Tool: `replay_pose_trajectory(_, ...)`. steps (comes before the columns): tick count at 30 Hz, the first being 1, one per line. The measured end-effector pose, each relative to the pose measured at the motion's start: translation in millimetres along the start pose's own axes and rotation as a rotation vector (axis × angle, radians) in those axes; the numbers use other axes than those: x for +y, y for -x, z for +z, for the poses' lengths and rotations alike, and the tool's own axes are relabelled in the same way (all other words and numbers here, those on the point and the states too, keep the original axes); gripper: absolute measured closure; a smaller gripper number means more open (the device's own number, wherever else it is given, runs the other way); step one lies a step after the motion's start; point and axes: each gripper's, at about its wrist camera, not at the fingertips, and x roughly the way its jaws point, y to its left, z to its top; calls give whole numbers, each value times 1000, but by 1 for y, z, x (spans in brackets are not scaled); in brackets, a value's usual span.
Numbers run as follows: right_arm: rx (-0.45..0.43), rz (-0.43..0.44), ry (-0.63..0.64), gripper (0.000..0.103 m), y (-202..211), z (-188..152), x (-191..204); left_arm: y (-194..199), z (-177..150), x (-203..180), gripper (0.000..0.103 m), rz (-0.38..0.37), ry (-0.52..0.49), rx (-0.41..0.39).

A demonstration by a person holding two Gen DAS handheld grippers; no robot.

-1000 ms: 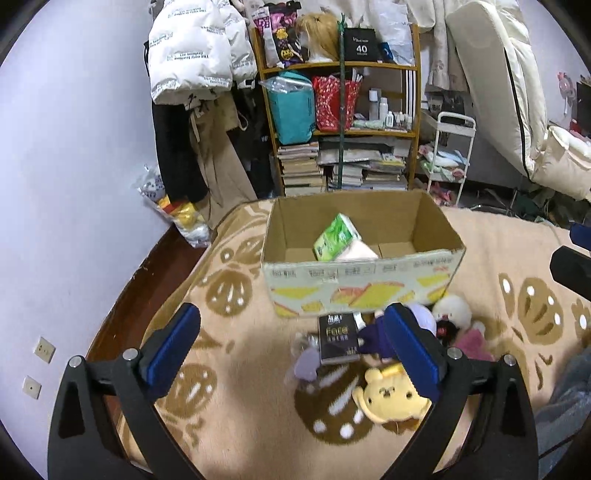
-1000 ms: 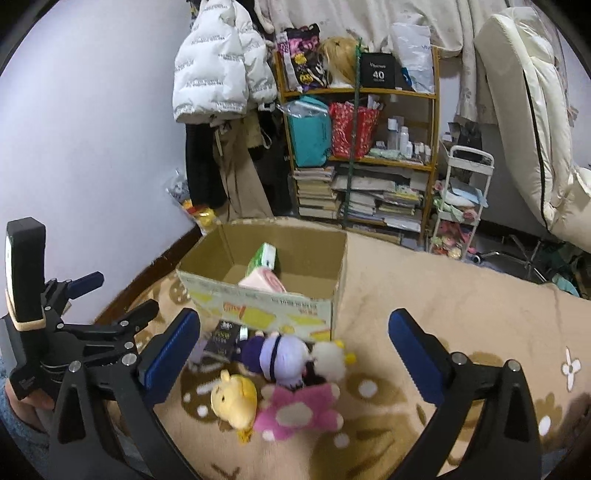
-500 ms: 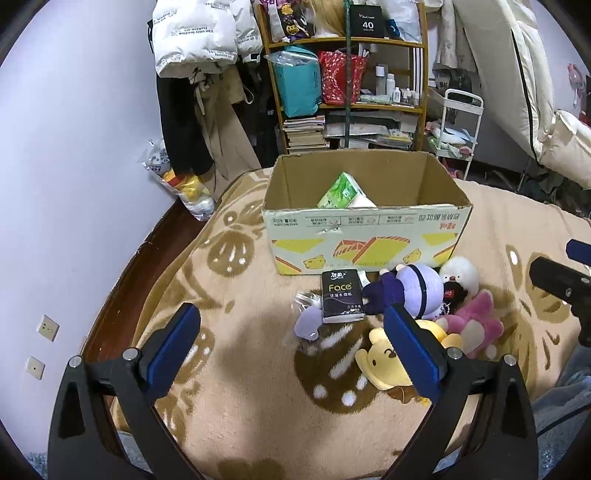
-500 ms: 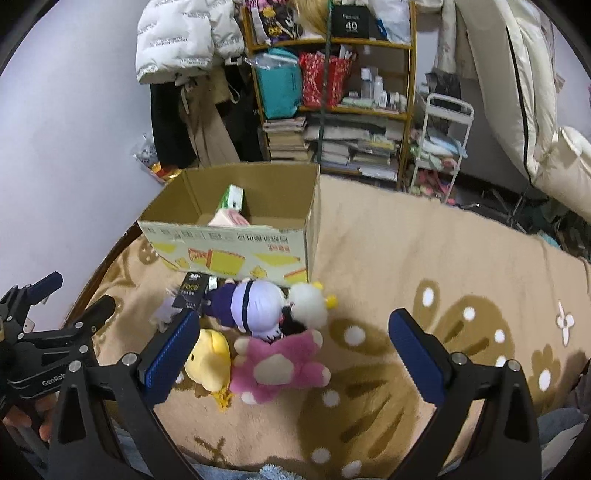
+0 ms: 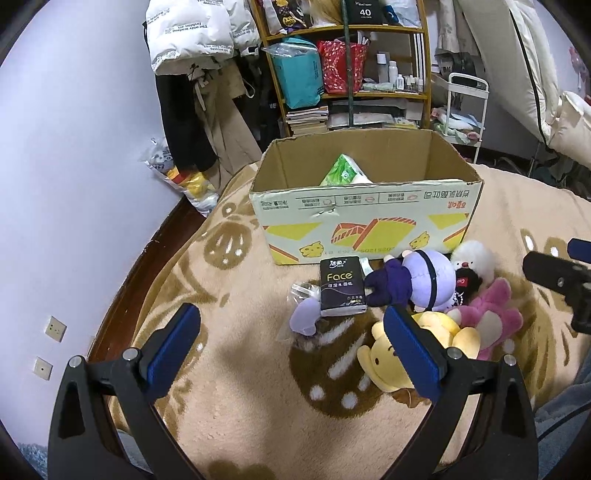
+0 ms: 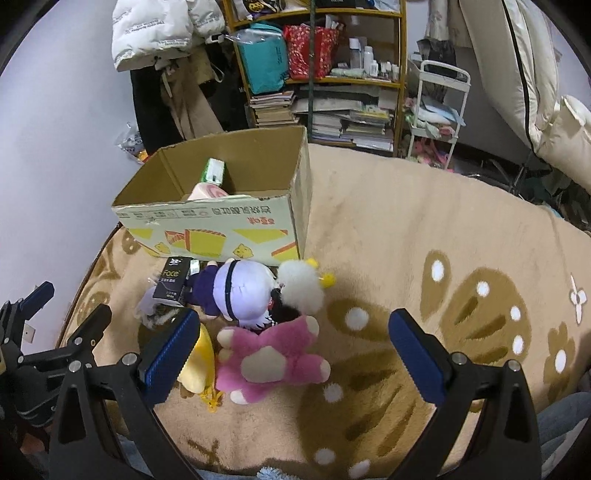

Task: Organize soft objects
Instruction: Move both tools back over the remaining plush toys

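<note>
Left gripper (image 5: pixel 291 339) was spread wide, empty, low-centre of frame above the rug (image 5: pixel 240 417). Right gripper (image 6: pixel 293 345) also spread, nothing betw. pads, over the pink plush (image 6: pixel 273 358). Toys lay mid-frame in a heap w/ black tissue pack (image 5: pixel 341 286), purple plush (image 5: pixel 424 280), yellow plush (image 5: pixel 417 350), just in front of cardboard box (image 5: pixel 365 218).

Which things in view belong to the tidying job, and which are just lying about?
Job:
cardboard box
pink plush
yellow plush
purple plush
white fluffy toy
black tissue pack
left gripper and right gripper, both open and empty

Lying about:
bookshelf
white puffer jacket
white trolley
</note>
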Motion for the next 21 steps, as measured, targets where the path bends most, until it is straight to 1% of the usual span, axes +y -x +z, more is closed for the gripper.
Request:
replay_pose_trajectory(7,61,-3,-4,0,-22,-1,-2,-6,-2,-9,5,-15,17,-19)
replay_pose_trajectory(11,83,-8,-17,0,-30,-2,-4,-7,-4,-13,5,-64,35,-30)
replay_pose_trajectory(17,110,-8,-33,0,-39,-2,-8,-11,-7,-30,5,-127,0,-19)
replay_pose_trajectory(21,131,-6,-39,0,-46,-1,-9,-12,-10,-44,5,-165,-48,-16)
